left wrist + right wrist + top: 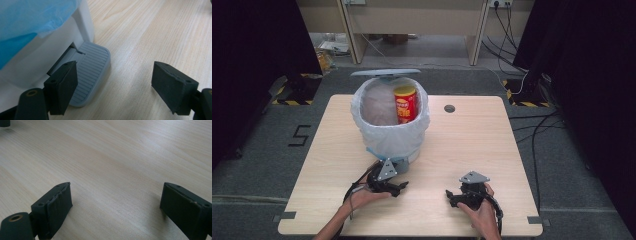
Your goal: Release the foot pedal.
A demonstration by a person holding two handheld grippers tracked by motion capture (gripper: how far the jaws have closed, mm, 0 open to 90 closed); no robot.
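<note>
The left tool (398,188) sits low over the wooden surface (472,145), right at the foot of a white pedal bin (390,117), with its jaws spread wide and nothing between them. In the left gripper view, the bin's grey ribbed pedal (92,72) lies just ahead of the left tool and partly under its left jaw, which overlaps the pedal's near edge; whether the jaw touches the pedal cannot be told. The right jaw stands well off to the other side, over bare wood. The bin's white wall rises just beyond the pedal, with the blue bag liner (27,22) hanging over it.

From above, the bin stands straight beyond the left tool, its lid (385,73) raised, and a red and yellow tube-shaped can (405,103) stands upright inside the liner, toward the far side.

The right tool (451,197) rests apart from the left one, held by the person's right hand (482,212), jaws likewise wide open and empty, with only plain wood grain ahead of it.
</note>
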